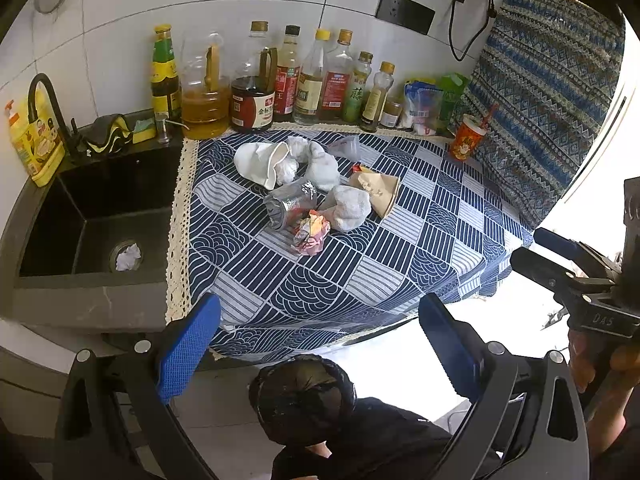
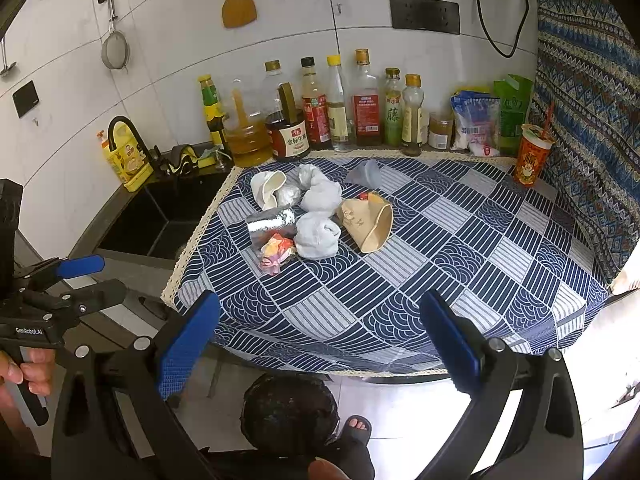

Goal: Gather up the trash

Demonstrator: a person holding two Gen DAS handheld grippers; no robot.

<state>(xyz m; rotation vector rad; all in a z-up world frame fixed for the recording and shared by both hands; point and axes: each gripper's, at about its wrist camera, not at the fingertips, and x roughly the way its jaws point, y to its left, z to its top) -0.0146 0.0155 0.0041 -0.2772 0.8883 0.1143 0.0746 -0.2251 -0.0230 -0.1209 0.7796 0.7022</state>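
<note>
Toward the counter's left edge lies the dark sink [image 1: 100, 216], with a white wad of paper [image 1: 129, 257] sitting in its drain. Right of it, on the blue patterned cloth [image 1: 360, 280], the trash sits clustered left of centre: a crushed white cup [image 1: 262, 162], crumpled tissues [image 1: 324, 166], a foil wrapper [image 1: 290, 204], a colourful wrapper ball [image 1: 313, 232], another tissue wad [image 1: 347, 208] and a flattened brown paper cup [image 1: 378, 192]. A clear plastic cup [image 2: 366, 173] lies behind them, toward the bottles [image 1: 280, 80] lined along the back edge. At the far right corner stands a red drink cup [image 2: 532, 156] with a straw.

Below the front edge, on the floor, is a bin with a black liner [image 1: 302, 398]. Its contents cannot be made out.

Nothing appears collected yet; every piece on the cloth remains, plus the wad in the sink. The left gripper [image 1: 320, 344] and right gripper [image 2: 320, 340] both hover off the front edge, fingers spread wide and empty.

The cloth's near half and right side are bare, giving open approach to the pile; the bottles crowd only the back.
</note>
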